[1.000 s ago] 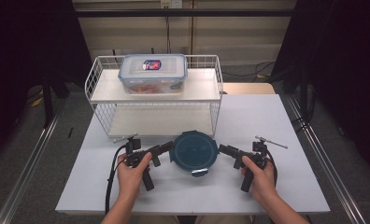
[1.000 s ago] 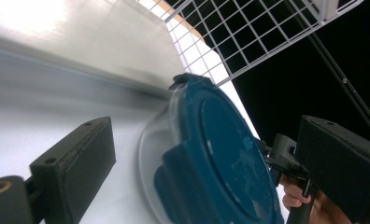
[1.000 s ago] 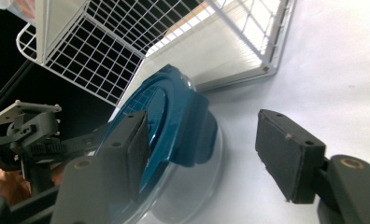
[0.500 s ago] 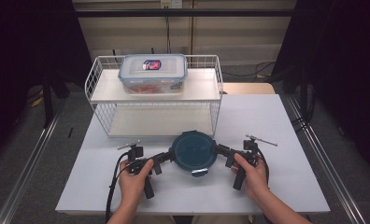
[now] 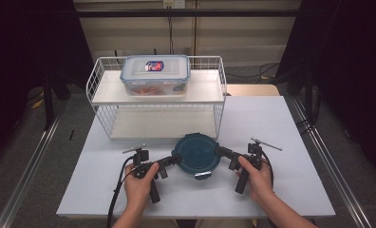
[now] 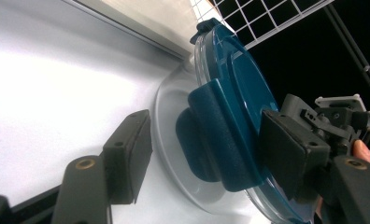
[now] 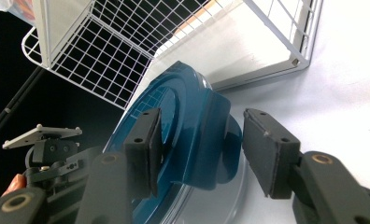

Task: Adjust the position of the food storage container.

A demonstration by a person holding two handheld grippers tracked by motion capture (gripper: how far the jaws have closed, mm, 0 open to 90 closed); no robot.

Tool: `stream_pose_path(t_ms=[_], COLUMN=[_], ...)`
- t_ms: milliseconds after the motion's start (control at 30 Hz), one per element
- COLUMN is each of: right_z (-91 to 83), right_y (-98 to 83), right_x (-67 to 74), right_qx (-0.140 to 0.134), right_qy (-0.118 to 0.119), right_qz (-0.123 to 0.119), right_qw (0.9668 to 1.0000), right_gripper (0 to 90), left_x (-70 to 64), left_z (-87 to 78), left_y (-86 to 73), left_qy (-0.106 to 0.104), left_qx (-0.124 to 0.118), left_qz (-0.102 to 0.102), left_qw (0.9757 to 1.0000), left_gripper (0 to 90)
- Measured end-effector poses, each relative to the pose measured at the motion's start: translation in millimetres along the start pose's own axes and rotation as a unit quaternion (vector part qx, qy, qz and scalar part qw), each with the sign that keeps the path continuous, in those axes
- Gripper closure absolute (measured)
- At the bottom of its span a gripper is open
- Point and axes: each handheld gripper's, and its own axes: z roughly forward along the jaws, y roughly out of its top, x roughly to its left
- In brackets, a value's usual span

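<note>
A round container with a dark teal lid (image 5: pixel 195 155) stands on the white table (image 5: pixel 281 118), close to the front edge and about midway between the left and right edges. It sits just in front of the white wire rack (image 5: pixel 157 111), which takes the back half of the table. On the top shelf of the rack lies a rectangular clear food box (image 5: pixel 155 75) with something red inside.

The left gripper (image 5: pixel 173 160) comes to the container from its left side and the right gripper (image 5: pixel 220 152) from its right side, each held in one hand of the person. Both pairs of jaws have just been closing.

In the left gripper view, a teal locking flap (image 6: pixel 220 135) of the lid is between the two jaws. The jaw over the lid seems to touch the flap, while the other jaw stands apart from it above the table, so the jaws are half open and do not clamp yet.

In the right gripper view, another locking flap (image 7: pixel 206 135) is between the jaws. One pad lies against the lid surface; the other pad is clearly off the flap, with a gap.
</note>
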Motion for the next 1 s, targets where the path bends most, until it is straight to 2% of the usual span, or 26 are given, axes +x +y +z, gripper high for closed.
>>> stream_pose_path(t_ms=[33, 67, 100, 133, 200, 300, 367, 433, 533, 633, 800, 867, 900, 933, 1000], right_z=[-0.3, -0.8, -1.4, -1.4, -1.5, -1.5, -1.3, -1.3, -1.5, -1.4, -1.9, -2.4, -3.0, -2.8, -3.4], right_y=[-0.3, -0.6, -0.6, -0.8, -1.8, -3.5, -4.5, -5.5, -7.5, -8.6, -10.4, -10.3, -9.8, -10.0, -9.5], right_x=[-0.5, -0.5, -1.2, -1.6, -2.1, -1.3, -1.5, -1.5, -2.4, -2.3, -0.9, -0.2, 0.8, 1.9, 3.9], right_qx=[-0.003, -0.004, -0.001, -0.001, -0.003, -0.007, -0.009, -0.011, -0.013, -0.015, -0.021, -0.025, -0.022, -0.029, -0.028], right_qy=[-0.001, -0.004, -0.007, -0.005, -0.004, -0.008, -0.007, -0.007, -0.004, -0.005, -0.009, -0.007, -0.007, -0.005, 0.0], right_qz=[0.005, 0.008, 0.005, 0.011, 0.019, 0.034, 0.048, 0.063, 0.091, 0.105, 0.118, 0.118, 0.121, 0.12, 0.118], right_qw=[1.0, 0.9999, 1.0, 0.9999, 0.9998, 0.9994, 0.9988, 0.9979, 0.9958, 0.9943, 0.9928, 0.9927, 0.9924, 0.9924, 0.9926], right_gripper=[50.8, 54.8, 54.9, 55.0, 55.0, 55.1, 55.2, 55.5, 56.0, 56.3, 56.6, 56.9, 57.1, 57.5, 57.7], left_x=[0.2, 0.3, 0.4, 0.7, -0.2, 0.1, 0.3, 1.5, 3.3, 3.6, 3.5, 3.2, 1.8, 1.8, 0.8], left_z=[-0.3, -0.4, -0.5, -0.5, -1.2, -0.9, 0.1, -0.2, 1.1, 1.3, 1.8, 1.4, 1.1, -0.1, -2.1], left_y=[-0.3, -0.9, -1.5, -2.4, -3.3, -5.4, -8.1, -9.0, -13.1, -14.1, -14.5, -14.0, -13.9, -13.4, -11.5], left_qy=[-0.002, -0.005, -0.011, -0.017, -0.011, -0.013, -0.018, -0.022, -0.03, -0.031, -0.031, -0.032, -0.035, -0.035, -0.038], left_qx=[0.0, 0.0, 0.0, -0.002, -0.003, -0.012, -0.028, -0.03, -0.049, -0.055, -0.058, -0.06, -0.064, -0.066, -0.074], left_qz=[-0.003, -0.014, -0.027, -0.041, -0.044, -0.057, -0.072, -0.078, -0.095, -0.102, -0.102, -0.098, -0.106, -0.098, -0.104], left_qw=[1.0, 0.9999, 0.9996, 0.999, 0.999, 0.9982, 0.9968, 0.9962, 0.9938, 0.9928, 0.9926, 0.9929, 0.9917, 0.9924, 0.991], left_gripper=[39.9, 40.7, 43.2, 45.7, 49.1, 50.6, 51.3, 51.8, 52.9, 53.6, 54.1, 54.6, 55.1, 55.8, 57.1])
